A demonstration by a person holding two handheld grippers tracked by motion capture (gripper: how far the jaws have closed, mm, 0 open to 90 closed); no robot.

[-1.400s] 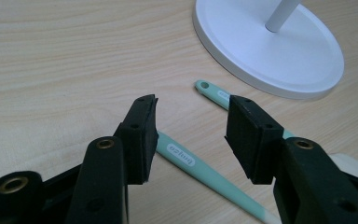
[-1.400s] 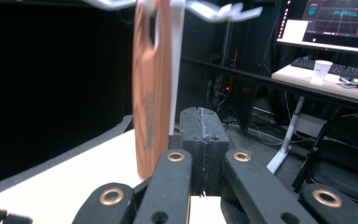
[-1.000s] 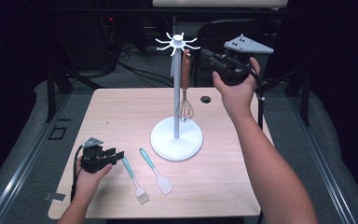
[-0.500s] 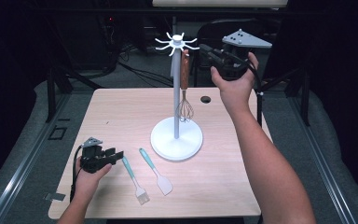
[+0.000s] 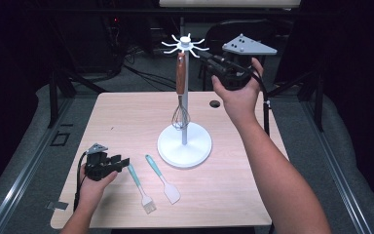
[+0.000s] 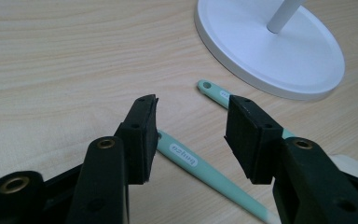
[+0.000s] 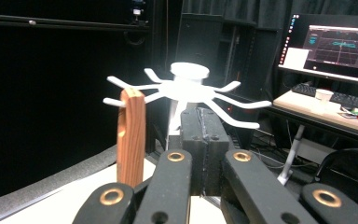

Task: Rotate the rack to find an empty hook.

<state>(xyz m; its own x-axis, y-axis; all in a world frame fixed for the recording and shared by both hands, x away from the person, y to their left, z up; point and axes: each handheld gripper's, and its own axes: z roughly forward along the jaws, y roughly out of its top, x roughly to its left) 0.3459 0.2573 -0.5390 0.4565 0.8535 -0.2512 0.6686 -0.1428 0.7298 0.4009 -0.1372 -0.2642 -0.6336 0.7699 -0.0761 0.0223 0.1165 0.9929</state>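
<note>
Nearest the person, at about 7 o'clock on the table point(image 5: 126, 117), the left gripper point(image 5: 119, 163) rests low with its jaws spread wide, and in the left gripper view they straddle the mint handle of the pastry brush point(image 6: 200, 168), touching nothing as far as I can see. To take it well, I'd close square across the handle a little back from its labelled end, keeping the jaws level with the wood so the thin handle doesn't roll out, then lift straight up so it clears the spatula point(image 5: 161, 178) lying just beside it at 6 o'clock. The brush has to travel to the white stand point(image 5: 184, 146) at the table's centre, so a grip that leaves the end of the handle free would help when it comes to hooking it on. Farther off, at about 1 o'clock, the right gripper point(image 5: 205, 54) is held up beside the hooks point(image 7: 186, 91), its jaws pressed together on nothing, close to the wooden-handled whisk point(image 5: 180, 87) that hangs from one hook. The brush's bristles are cut off in the left gripper view, and I can't tell whether its handle has a hanging hole like the spatula's; how the whisk sits on its hook is also hard to make out.
</note>
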